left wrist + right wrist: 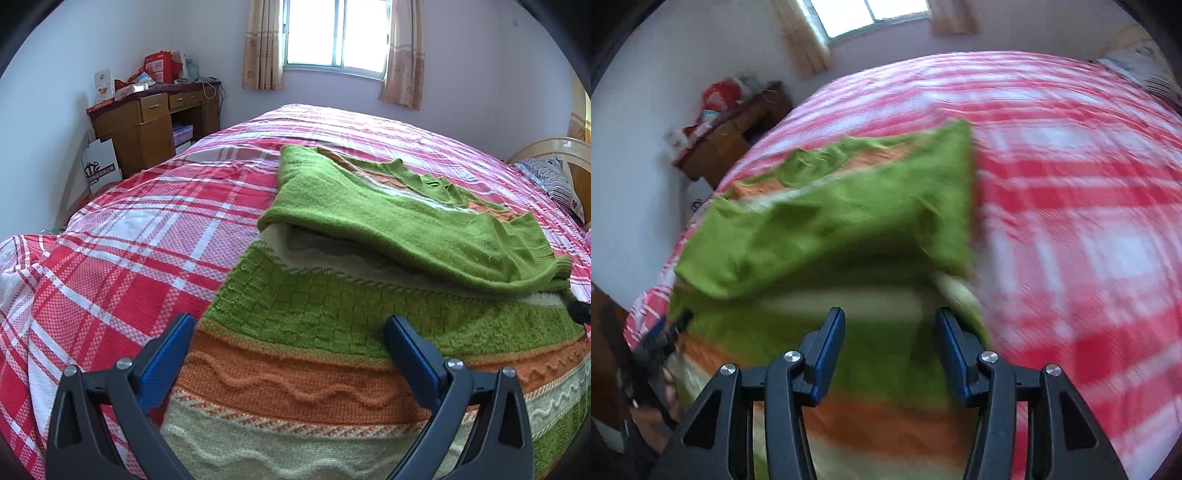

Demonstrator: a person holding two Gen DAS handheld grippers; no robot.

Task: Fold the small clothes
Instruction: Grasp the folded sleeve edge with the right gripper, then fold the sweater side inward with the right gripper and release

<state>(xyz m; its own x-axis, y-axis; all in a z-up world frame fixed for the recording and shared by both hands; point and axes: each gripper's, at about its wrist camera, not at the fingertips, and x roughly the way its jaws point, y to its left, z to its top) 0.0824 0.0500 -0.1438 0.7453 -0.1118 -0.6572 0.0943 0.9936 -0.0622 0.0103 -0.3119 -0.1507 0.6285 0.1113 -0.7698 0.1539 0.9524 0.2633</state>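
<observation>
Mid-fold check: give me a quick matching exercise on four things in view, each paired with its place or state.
Things:
1. left gripper
2. green sleeve
3. wooden desk
4. striped pillow

Places or states:
A. in the room corner left of the window
B. folded across the sweater body
C. at the headboard end of the bed
D. open above the sweater's orange band

Pairs: 1-D, 2-B, 3-A, 4-C
</observation>
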